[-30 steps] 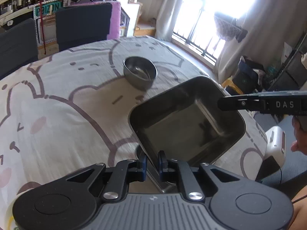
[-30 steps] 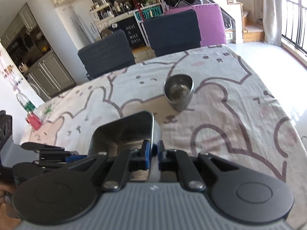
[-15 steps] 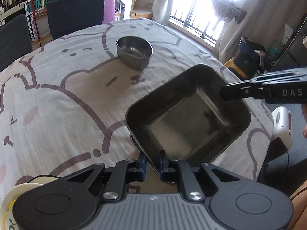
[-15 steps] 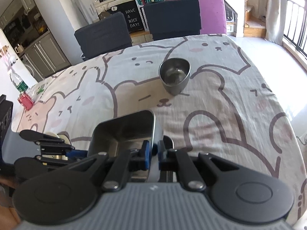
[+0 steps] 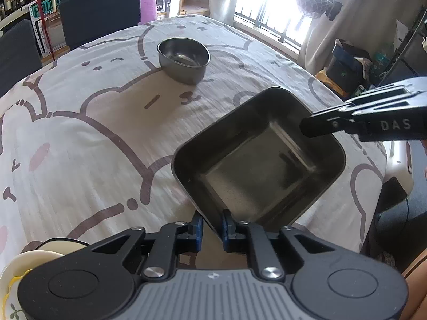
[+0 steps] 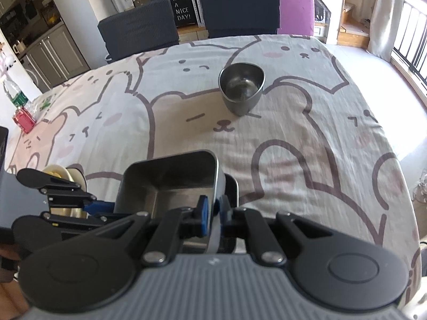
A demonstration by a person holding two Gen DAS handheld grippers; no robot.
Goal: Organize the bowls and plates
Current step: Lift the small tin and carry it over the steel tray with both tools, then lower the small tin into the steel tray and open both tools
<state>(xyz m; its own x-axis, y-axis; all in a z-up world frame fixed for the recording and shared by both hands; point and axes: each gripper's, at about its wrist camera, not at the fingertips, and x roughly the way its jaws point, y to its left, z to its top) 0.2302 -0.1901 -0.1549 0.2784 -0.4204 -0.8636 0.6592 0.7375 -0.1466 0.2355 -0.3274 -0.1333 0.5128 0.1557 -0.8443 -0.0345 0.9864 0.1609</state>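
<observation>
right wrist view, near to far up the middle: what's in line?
Right claw shut on the square tray wall → bare tablecloth → round bowl → dark chair.

We see strong daylight from the window (image 5: 269,8), which is burnt out to white. The tablecloth (image 5: 88,122) is bright and slightly blurred, the square metal tray (image 5: 256,165) looks dark inside, and the edges bend strongly.
</observation>
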